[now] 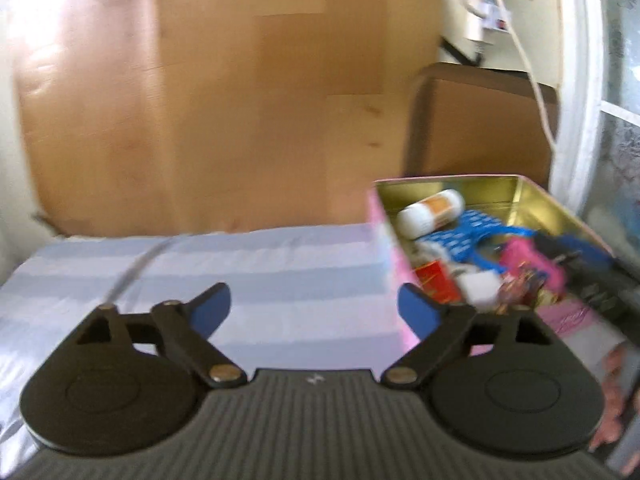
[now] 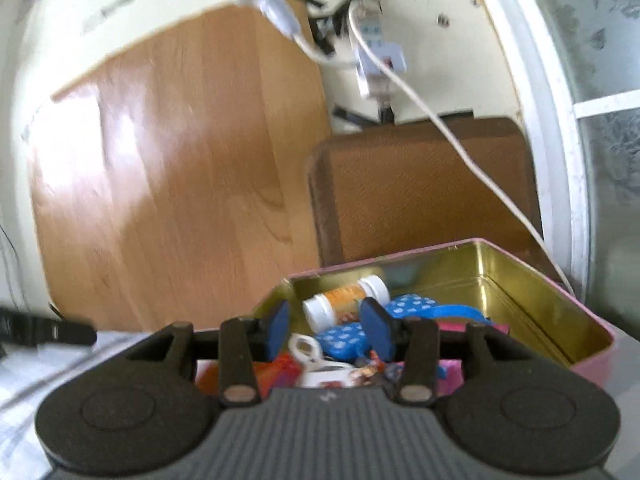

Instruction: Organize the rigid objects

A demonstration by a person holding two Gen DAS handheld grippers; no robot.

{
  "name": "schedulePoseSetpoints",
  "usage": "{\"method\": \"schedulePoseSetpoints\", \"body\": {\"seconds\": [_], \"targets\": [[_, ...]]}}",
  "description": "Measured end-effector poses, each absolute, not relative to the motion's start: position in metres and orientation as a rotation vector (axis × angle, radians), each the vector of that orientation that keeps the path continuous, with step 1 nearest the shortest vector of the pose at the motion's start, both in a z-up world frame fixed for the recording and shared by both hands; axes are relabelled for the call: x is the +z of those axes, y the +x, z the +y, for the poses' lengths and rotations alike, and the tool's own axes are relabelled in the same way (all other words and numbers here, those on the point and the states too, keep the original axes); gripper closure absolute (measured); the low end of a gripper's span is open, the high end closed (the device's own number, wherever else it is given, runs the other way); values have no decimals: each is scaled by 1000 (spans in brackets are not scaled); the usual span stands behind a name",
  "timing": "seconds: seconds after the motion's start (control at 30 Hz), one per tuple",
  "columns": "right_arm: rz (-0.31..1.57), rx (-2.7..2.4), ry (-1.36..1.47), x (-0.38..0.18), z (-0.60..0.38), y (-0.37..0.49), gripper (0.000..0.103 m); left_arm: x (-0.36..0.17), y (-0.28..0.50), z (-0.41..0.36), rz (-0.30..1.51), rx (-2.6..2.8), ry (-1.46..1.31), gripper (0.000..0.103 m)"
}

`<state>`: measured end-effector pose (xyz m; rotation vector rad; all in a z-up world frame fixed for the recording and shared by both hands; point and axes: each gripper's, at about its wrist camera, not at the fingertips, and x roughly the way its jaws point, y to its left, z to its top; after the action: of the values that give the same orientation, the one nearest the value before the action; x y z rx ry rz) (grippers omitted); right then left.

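A pink tin (image 1: 472, 179) with a gold inside stands on the striped cloth (image 1: 256, 272) at the right. It holds a white bottle with an orange label (image 1: 434, 210), a blue dotted item (image 1: 468, 236), a pink item (image 1: 528, 260), a red packet (image 1: 436, 284) and other small things. My left gripper (image 1: 314, 314) is open and empty over the cloth, its right finger at the tin's near corner. My right gripper (image 2: 328, 330) is open and empty just above the tin (image 2: 520, 304), over the bottle (image 2: 344, 300) and the blue item (image 2: 344, 340).
A wooden board (image 1: 224, 96) stands behind the cloth and a brown panel (image 2: 424, 196) behind the tin. A white cable (image 2: 460, 148) hangs from a wall socket to the right. A window frame (image 2: 552, 104) is at the far right.
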<state>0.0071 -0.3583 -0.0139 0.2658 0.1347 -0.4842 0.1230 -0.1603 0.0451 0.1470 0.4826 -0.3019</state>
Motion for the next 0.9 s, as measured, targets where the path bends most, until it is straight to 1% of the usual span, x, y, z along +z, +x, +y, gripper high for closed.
{"method": "schedulePoseSetpoints", "body": {"seconds": [0.03, 0.07, 0.1, 0.13, 0.17, 0.2, 0.23, 0.37, 0.5, 0.63, 0.9], "targets": [[120, -482, 271, -10, -348, -2, 57, 45, 115, -147, 477, -285, 141, 3], [110, -478, 278, -7, -336, -12, 50, 45, 109, -139, 471, -272, 136, 0], [102, -474, 286, -4, -325, -22, 46, 45, 100, -127, 463, -255, 128, 0], [94, -474, 295, -2, -316, -32, 39, 45, 93, -119, 458, -240, 121, 0], [88, -476, 298, 0, -306, -41, 26, 44, 87, -114, 456, -230, 114, 0], [85, -484, 298, 2, -295, -50, 15, 43, 80, -107, 458, -221, 105, 0], [83, -497, 297, 4, -285, -57, 0, 43, 73, -100, 464, -215, 102, 0], [109, -486, 265, 14, -249, -76, 0, 36, 47, -86, 470, -174, 113, 0], [185, -454, 259, 22, -218, -82, 0, 31, 19, -72, 423, -137, 122, 0], [182, -454, 251, 24, -191, -90, 0, 28, -1, -58, 412, -145, 107, 0], [153, -484, 217, 42, -160, -98, 0, 32, -15, -44, 391, -97, 43, 0]]}}
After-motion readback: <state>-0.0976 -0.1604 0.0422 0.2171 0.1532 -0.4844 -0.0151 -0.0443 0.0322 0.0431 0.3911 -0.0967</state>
